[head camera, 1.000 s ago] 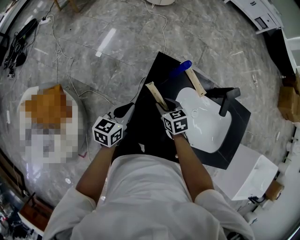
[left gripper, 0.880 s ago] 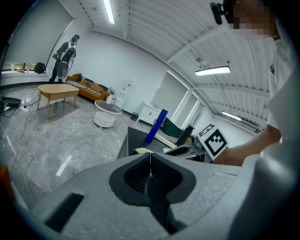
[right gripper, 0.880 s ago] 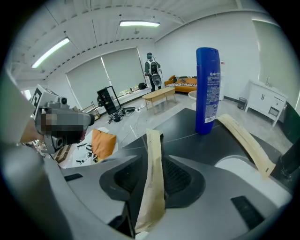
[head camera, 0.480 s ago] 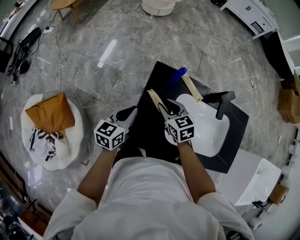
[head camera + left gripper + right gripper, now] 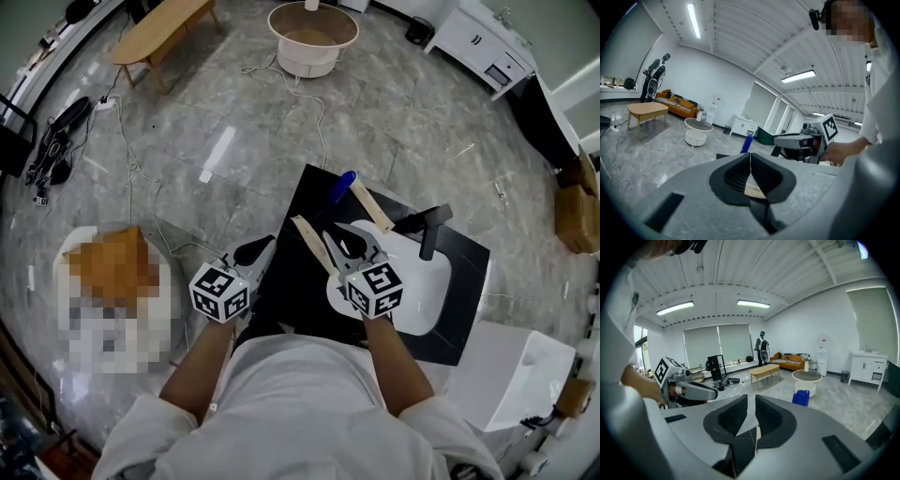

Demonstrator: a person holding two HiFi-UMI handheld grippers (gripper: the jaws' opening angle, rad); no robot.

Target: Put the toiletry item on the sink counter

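My right gripper (image 5: 349, 242) has drifted back over the white basin (image 5: 422, 291), jaws slightly apart and holding nothing; my left gripper (image 5: 258, 248) stays clenched and empty by the tabletop's (image 5: 291, 281) left edge. The blue toiletry item (image 5: 339, 186) still lies at the far edge, so the placing looks done, with open floor beyond every side

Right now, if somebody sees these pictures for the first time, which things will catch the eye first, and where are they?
Most striking is the black sink counter with its white basin, standing on the grey floor directly in front of the person. A blue toiletry item sits at the counter's far edge, next to two pale wooden strips. The left gripper hovers at the counter's left edge and the right gripper beside the basin.
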